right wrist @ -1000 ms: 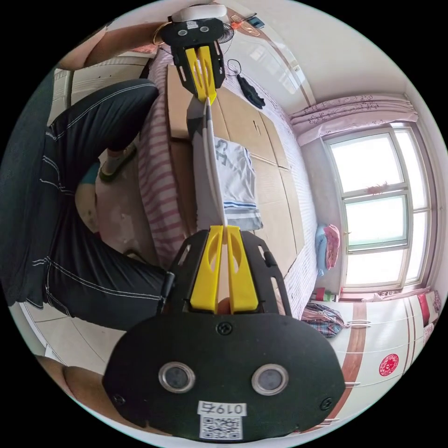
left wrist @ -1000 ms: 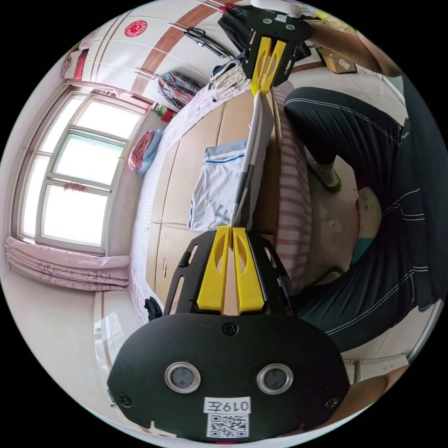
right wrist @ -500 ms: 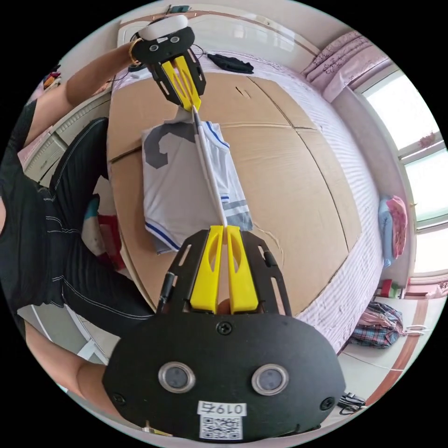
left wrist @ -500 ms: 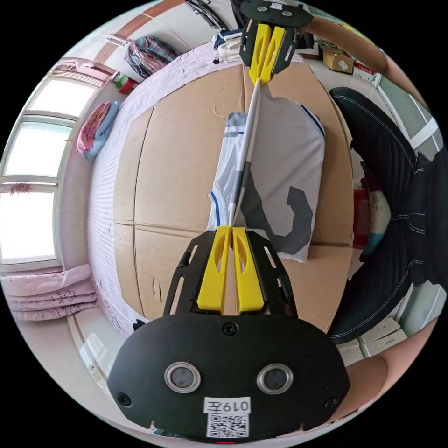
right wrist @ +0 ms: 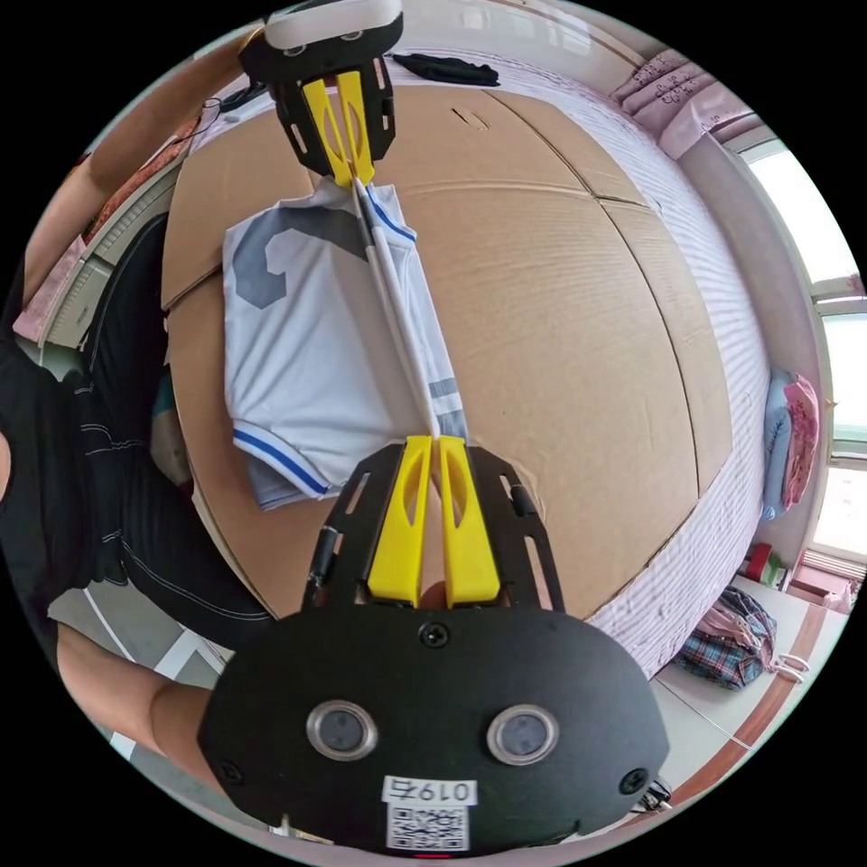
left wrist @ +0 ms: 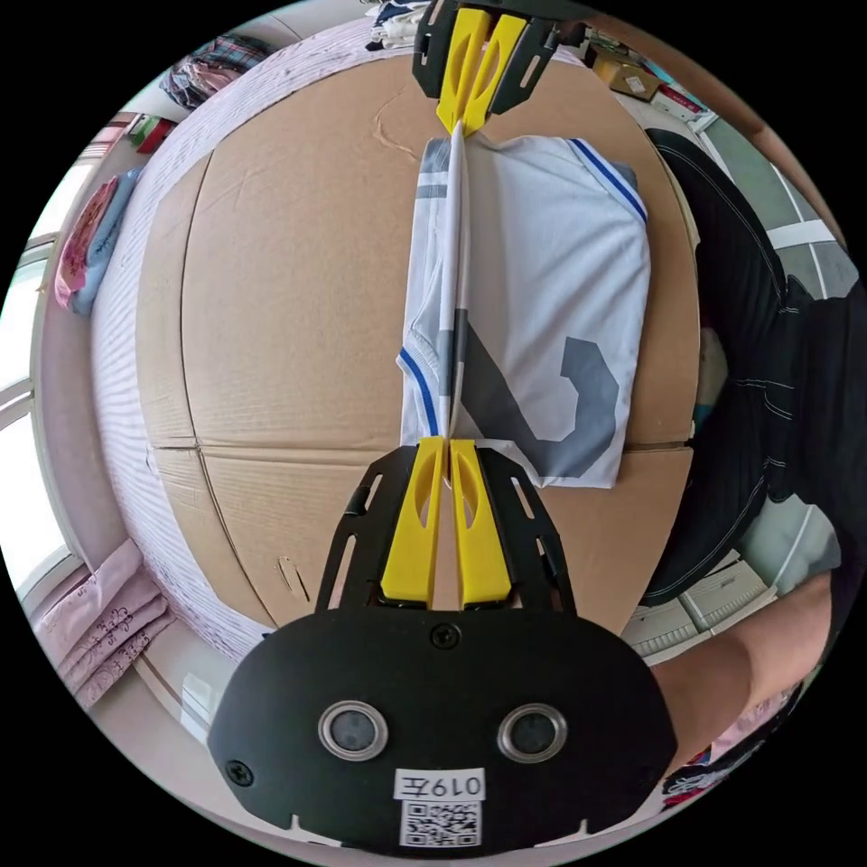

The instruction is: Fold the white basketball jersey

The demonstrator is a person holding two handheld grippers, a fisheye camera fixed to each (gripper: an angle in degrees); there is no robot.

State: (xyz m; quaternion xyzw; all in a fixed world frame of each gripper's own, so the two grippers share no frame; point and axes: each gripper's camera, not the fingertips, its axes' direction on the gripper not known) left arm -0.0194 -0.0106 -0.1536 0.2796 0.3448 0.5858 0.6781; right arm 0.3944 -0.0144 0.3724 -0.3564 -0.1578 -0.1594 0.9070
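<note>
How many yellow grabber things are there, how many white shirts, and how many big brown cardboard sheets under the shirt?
Hand-held grippers with yellow jaws: 2, the left hand-held gripper and the right hand-held gripper, each shut on an end of the jersey's folded edge.
White basketball jersey: 1, lying on the cardboard.
Cardboard sheets: the seams hide how many, so counted as 1 layer.
Total: 4

Both views look down closely, facing each other along the jersey (left wrist: 551, 271).
</note>
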